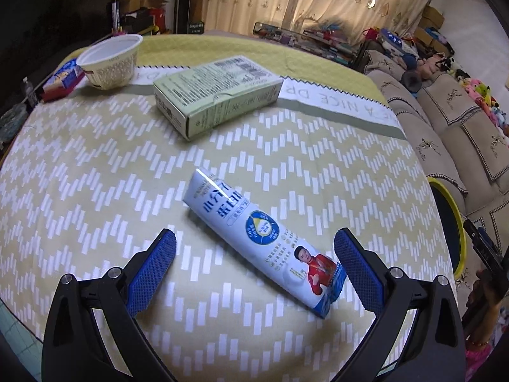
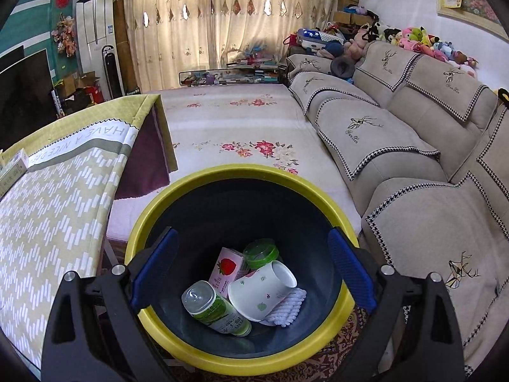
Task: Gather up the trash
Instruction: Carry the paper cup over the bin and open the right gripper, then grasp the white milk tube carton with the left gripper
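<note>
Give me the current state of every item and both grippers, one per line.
left gripper: open, straddling the carton's lower end
white-and-blue carton: lying flat on the table
green box: lying flat
paper bowl: upright, empty
right gripper: open, empty, over the bin
yellow-rimmed bin: holds trash
paper cup: on its side
green-label bottle: lying down

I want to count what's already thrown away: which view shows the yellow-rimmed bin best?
The right wrist view: it looks straight down into the bin, showing its contents. The left wrist view catches only a sliver of its yellow rim at the right edge.
</note>
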{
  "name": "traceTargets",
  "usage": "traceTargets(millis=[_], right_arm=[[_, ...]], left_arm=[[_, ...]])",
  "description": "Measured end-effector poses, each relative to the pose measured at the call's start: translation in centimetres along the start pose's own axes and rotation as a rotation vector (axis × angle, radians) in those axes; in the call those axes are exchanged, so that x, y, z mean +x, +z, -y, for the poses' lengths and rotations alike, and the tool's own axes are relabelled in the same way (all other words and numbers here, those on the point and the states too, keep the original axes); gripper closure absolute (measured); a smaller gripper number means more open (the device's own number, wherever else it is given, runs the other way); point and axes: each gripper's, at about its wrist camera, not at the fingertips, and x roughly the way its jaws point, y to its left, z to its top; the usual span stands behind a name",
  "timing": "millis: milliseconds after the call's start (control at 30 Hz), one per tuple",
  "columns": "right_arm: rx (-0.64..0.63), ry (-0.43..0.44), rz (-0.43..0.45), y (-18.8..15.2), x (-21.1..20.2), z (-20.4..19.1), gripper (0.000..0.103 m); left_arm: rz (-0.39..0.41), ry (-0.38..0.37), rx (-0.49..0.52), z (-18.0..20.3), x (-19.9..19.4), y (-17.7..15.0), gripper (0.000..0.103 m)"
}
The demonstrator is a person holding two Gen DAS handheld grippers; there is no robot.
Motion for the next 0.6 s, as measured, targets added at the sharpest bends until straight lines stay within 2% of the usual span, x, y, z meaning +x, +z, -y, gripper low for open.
traceTargets(millis=[200, 333, 533, 600], right_arm=[[0.01, 0.009, -0.003, -0.4, 0.0, 0.0, 0.013], [0.019, 0.011, -0.001, -0.6, -0.1, 0.4, 0.013], [0.03, 0.011, 0.001, -1.0, -0.3, 0.9, 0.013], [0.033, 0.013, 0.002, -1.1, -0.5, 1.1, 0.013]], left_arm=[[-0.004, -0.002, 0.039, 1.6, 1.4, 1.2, 0.005], [-0.013, -0.024, 0.108, 3.8, 2.5, 1.9, 0.006], [-0.025, -0.061, 0.244, 7.9, 3.0, 1.7, 0.023], [-0.025, -0.066, 0.285, 8.8, 3.0, 1.4, 0.032]])
